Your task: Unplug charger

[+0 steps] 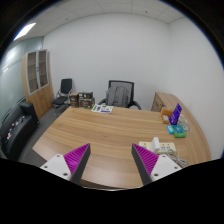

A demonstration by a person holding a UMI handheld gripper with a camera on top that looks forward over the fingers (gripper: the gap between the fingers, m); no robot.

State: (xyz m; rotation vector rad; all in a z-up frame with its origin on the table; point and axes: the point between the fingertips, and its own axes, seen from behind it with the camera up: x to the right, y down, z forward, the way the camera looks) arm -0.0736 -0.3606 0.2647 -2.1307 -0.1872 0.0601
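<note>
Overall, the scene is an office room with a large wooden table [100, 135] occupying the middle ground. Beyond the table stand two black chairs [120, 93] against the white wall, and a wooden cabinet [40, 85] lines the side wall. A low wooden unit [165, 101] stands beyond the far end of the table.

On the table, well ahead of the fingers and toward the right pad, lies a cluster of items: a blue-purple object [176, 115] standing above a teal item [178, 129], and, nearer, a pale whitish bundle [160, 147]. The charger cannot be identified with certainty; the pale bundle is the most likely candidate, but its form is too small to resolve. Some papers [102, 108] lie at the far edge.

The hand-held gripper [111, 160] hangs above the near part of the table with its fingers spread wide and nothing between the purple pads [77, 156].

Handling estimate: a charger body is typically light, rigid and smooth plastic, while its cable is limp. Grip the rigid body across its flat sides, not the cable, and pull straight along the plug axis.

No brand, label or writing is legible.
</note>
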